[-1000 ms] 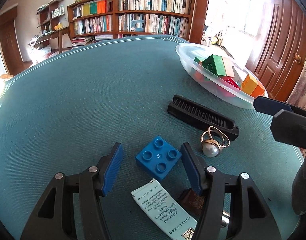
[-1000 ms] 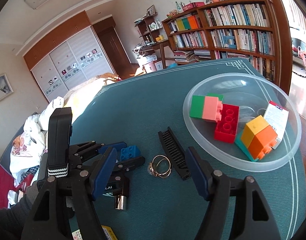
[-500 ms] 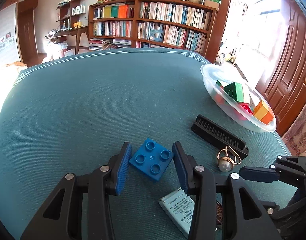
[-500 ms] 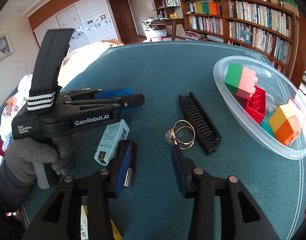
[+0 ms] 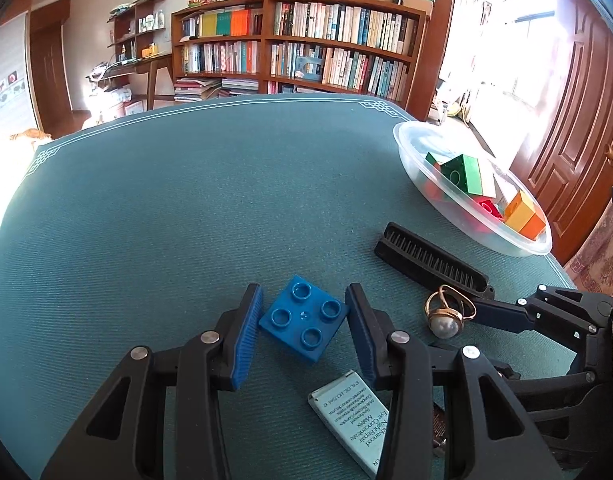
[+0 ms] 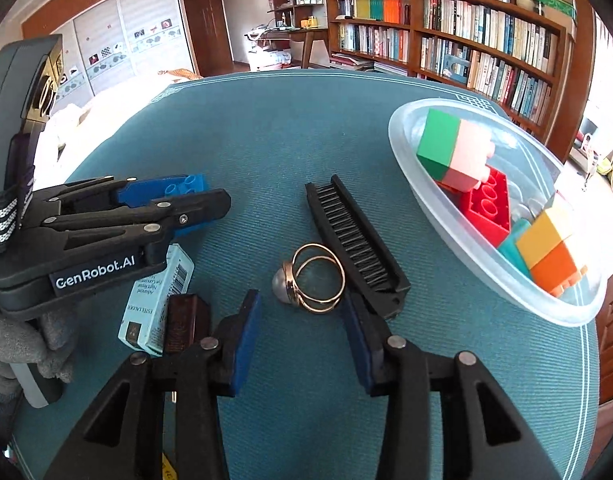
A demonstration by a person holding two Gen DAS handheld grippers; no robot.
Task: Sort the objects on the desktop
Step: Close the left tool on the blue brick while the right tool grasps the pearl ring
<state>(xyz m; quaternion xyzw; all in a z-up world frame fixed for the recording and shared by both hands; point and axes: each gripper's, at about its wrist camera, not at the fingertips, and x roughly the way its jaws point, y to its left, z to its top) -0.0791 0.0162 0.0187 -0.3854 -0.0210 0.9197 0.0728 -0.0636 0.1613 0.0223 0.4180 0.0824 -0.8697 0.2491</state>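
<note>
On the teal tablecloth (image 5: 186,208), the left gripper (image 5: 304,324) has just been closing its jaws and now clasps the blue four-stud brick (image 5: 304,322), both blue pads pressed to opposite corners of it; from the right wrist camera only two studs of that brick (image 6: 182,186) peek past the gripper's black fingers. Beside the brick lies a gold ring with a pearl (image 5: 446,314), and the right gripper (image 6: 302,320) has also just been closing, its pads now flanking that ring (image 6: 312,278); whether they actually press on the band cannot be told, since the ring sits at the fingertips with a sliver of cloth showing on the left. A black folding comb (image 6: 352,240) lies just beyond the ring, its near end touching the right fingertip. Farther from the brick, the clear plastic bowl (image 6: 506,292) holds green-pink, red, teal and yellow-orange bricks. A pale cosmetics box (image 5: 352,420) lies near the brick, partly covered by gripper arms, with a dark brown object (image 6: 184,322) against it that is hard to identify. A grey-gloved hand (image 6: 22,344) is cut off at the frame edge.
</note>
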